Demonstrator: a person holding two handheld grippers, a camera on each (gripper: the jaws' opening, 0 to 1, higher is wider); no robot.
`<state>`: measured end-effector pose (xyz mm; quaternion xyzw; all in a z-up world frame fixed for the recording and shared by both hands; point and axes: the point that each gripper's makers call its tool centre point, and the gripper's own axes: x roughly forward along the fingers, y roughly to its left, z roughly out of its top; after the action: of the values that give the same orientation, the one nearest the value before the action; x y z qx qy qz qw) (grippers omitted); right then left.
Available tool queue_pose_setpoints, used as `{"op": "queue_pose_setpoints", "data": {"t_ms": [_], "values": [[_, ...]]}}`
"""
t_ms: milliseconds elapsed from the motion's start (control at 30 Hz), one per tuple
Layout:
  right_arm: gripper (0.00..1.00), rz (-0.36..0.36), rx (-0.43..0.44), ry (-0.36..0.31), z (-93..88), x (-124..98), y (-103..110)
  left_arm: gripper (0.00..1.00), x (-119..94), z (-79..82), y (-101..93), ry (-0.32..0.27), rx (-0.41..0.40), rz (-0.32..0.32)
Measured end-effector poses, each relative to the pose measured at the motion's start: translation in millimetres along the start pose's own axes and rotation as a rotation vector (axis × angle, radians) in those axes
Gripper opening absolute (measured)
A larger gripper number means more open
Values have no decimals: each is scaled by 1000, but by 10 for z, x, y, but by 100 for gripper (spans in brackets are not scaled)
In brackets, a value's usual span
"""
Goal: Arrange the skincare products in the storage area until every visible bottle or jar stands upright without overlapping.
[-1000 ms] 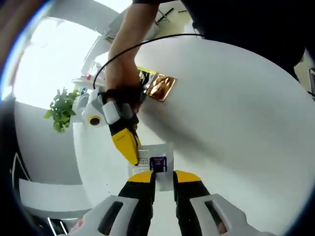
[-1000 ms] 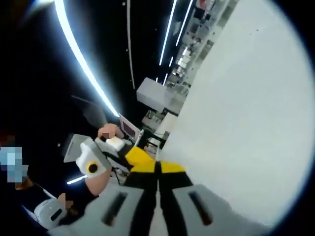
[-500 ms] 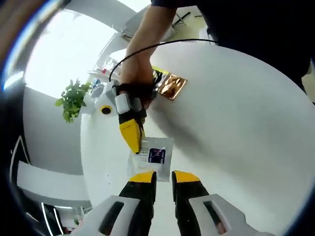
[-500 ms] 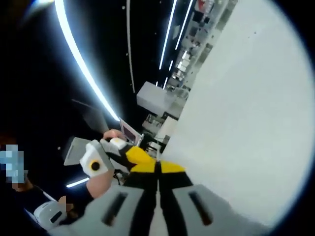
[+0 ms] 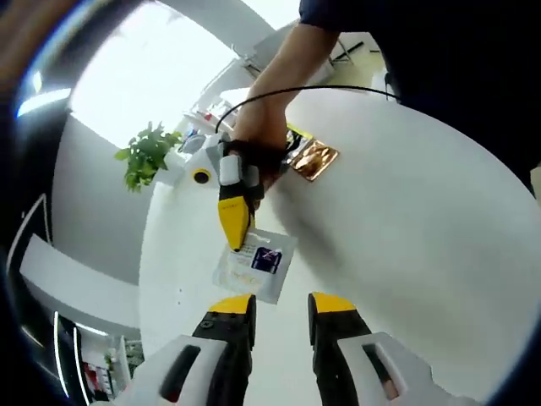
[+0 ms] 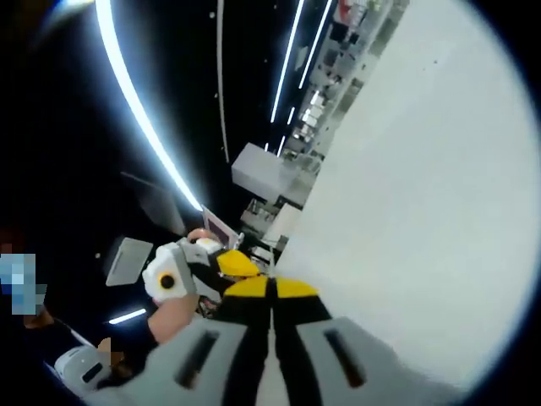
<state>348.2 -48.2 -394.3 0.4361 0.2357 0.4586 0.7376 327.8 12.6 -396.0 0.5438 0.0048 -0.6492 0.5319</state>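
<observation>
A white sachet (image 5: 254, 264) with a dark blue square lies flat on the round white table (image 5: 406, 228). My left gripper (image 5: 281, 306) hangs just short of its near edge, open, with nothing between the jaws. A hand brings my right gripper (image 5: 234, 241) in from above; its yellow jaws are pressed together and their tip rests on the sachet's far edge. In the right gripper view my right gripper (image 6: 272, 288) is shut, nothing showing between its jaws. The left gripper (image 6: 182, 271) appears there at the left, held by a hand. No bottle or jar is in sight.
A copper foil packet (image 5: 315, 159) and a yellow packet (image 5: 296, 135) lie on the table behind the hand. A potted plant (image 5: 148, 156) stands past the table's far rim. A person in dark clothes (image 5: 439, 68) leans over the table's far side.
The left gripper view has drawn back, so the sachet sits farther from my left jaws, which have spread a little wider. The right gripper's tip stays at the sachet's edge.
</observation>
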Motion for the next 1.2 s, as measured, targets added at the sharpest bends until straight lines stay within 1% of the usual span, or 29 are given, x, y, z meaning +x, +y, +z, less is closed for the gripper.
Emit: {"op": "queue_pose_setpoints", "data": {"t_ms": [33,100,167,200,267,367,467,600,633,667,700,767,833,867,900,933,967,1033,1067,1100,1133,1167,1200], "values": [[0,-2,-1,-3,5,-2,1,29,-1,-12,-4,0,-27,2],[0,-2,-2,-6,9,0,3,33,-2,-42,8,2,-35,6],[0,-2,1,-13,13,6,14,37,-4,-62,5,2,-63,5],[0,-1,0,-12,11,9,23,39,-8,-62,17,-4,-79,16],[0,9,1,-16,14,13,52,40,-18,-47,21,-29,-103,23],[0,13,-3,-16,15,11,68,40,-19,-67,6,-37,-125,28],[0,11,-2,-21,27,1,58,47,-10,-64,-34,-64,-194,22],[0,6,-5,-21,19,-6,49,47,-8,-136,-25,-45,-226,43],[0,6,-4,-21,17,-7,52,48,-12,-147,-21,-50,-239,48],[0,6,-4,-21,19,-7,50,49,-15,-145,-22,-64,-267,49],[0,7,-9,-18,14,-5,56,50,-25,-161,-18,-66,-302,57],[0,5,-13,-18,14,-5,58,52,-31,-150,-8,-84,-310,63],[0,3,-19,-17,12,-4,57,52,-38,-175,5,-78,-342,80],[0,3,-19,-20,30,-8,45,53,-44,-186,8,-89,-385,85],[0,2,-21,-20,31,-9,41,55,-47,-199,17,-93,-406,93],[0,2,-24,-19,31,-10,39,58,-46,-196,20,-108,-435,98],[0,0,-26,-20,31,-13,36,63,-44,-194,18,-125,-479,99],[0,-2,-26,-24,34,-19,32,69,-48,-196,19,-143,-565,100],[0,-4,-29,-26,37,-21,28,71,-48,-175,19,-165,-602,95],[0,-7,-31,-26,39,-23,21,70,-53,-183,22,-178,-651,91],[0,-8,-33,-26,45,-26,11,69,-62,-188,30,-184,-680,96],[0,-9,-34,-26,47,-27,8,70,-62,-169,41,-204,-698,96],[0,-7,-33,-29,47,-27,8,72,-64,-142,49,-241,-757,94]]}}
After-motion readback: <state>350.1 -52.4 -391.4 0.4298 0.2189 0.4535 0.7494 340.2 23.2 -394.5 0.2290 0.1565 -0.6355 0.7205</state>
